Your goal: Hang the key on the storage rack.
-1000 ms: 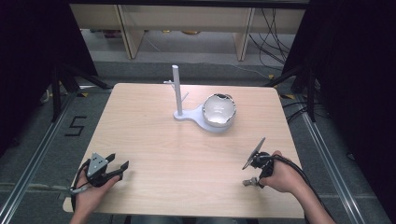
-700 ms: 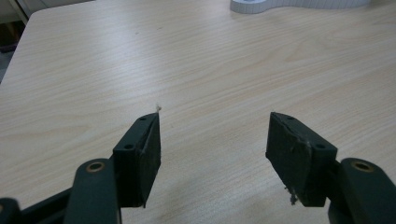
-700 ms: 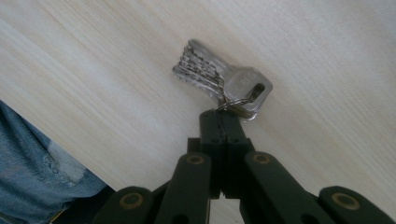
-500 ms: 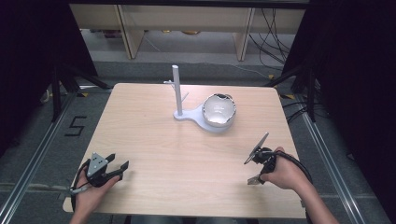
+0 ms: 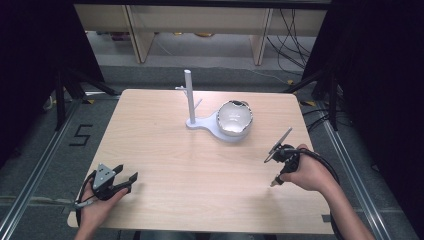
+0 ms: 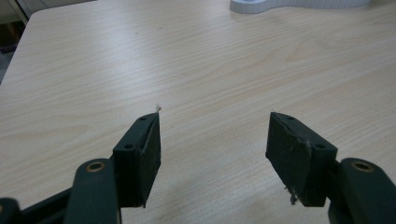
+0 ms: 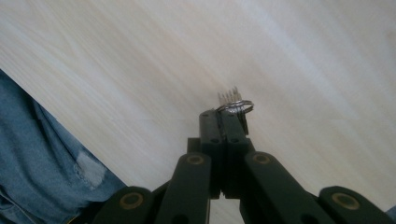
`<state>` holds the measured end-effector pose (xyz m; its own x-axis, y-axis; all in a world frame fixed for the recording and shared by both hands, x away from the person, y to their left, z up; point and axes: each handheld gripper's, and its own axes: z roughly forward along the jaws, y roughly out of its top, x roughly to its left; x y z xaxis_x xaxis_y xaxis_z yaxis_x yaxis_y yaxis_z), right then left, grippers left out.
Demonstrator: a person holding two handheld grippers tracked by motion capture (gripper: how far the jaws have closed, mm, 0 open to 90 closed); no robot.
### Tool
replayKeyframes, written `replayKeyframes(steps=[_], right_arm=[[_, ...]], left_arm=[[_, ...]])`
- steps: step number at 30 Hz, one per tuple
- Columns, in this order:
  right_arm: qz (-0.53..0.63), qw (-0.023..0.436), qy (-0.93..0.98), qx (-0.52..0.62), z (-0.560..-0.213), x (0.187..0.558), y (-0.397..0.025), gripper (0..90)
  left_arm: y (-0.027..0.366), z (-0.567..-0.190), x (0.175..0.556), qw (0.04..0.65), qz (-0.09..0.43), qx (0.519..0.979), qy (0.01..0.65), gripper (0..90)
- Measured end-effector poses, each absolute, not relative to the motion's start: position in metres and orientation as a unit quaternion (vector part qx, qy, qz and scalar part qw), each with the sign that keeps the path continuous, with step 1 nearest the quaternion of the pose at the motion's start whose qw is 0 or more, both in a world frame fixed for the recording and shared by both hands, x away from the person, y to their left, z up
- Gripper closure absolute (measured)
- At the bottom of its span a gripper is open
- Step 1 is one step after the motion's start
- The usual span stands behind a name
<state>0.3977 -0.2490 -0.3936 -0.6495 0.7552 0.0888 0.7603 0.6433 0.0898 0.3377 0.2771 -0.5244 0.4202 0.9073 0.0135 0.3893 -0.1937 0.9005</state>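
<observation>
Right gripper (image 7: 227, 114) is seen in its own view with both jaws pressed together on a small metal ring (image 7: 236, 106), which is pinched at the very tips. Part of the ring is hidden between the jaws; the free part juts past the tips, lying nearly flat and edge-on to the camera, with its flat side turned toward the table (image 7: 289, 51) beneath. Thin metal prongs are seen just above the ring, but what they are cannot be told. In the high view the right gripper (image 5: 278, 172) is held at the table's right side, near the person's edge, gripped by the right hand (image 5: 302, 172); its jaws are angled down and toward the person, and its grey plate is tilted up and away. The forearm comes in from the lower right corner.

Left gripper (image 6: 212, 140) is shown with its jaws spread wide and nothing between them, bare tabletop ahead. In the high view it (image 5: 127, 181) is held low by the left hand (image 5: 97, 202) near the table's front left corner, pointing to the right. A white stand (image 5: 200, 120) with an upright post and a bowl (image 5: 234, 118) on its base is set at the far middle of the table, well apart from both grippers.
</observation>
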Motion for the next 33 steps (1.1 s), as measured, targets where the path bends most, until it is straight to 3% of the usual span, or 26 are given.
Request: replayKeyframes(steps=[6, 33], right_arm=[[-0.087, -0.005, -0.912, -0.401, -0.372, 0.407, -0.235, 90.0], [-0.132, -0.001, -0.929, -0.346, -0.358, 0.449, -0.164, 90.0]], left_arm=[[0.277, -0.524, 0.338, 0.445, 0.291, 0.715, 0.453, 35.1], [0.275, -0.525, 0.339, 0.44, 0.289, 0.719, 0.454, 35.8]])
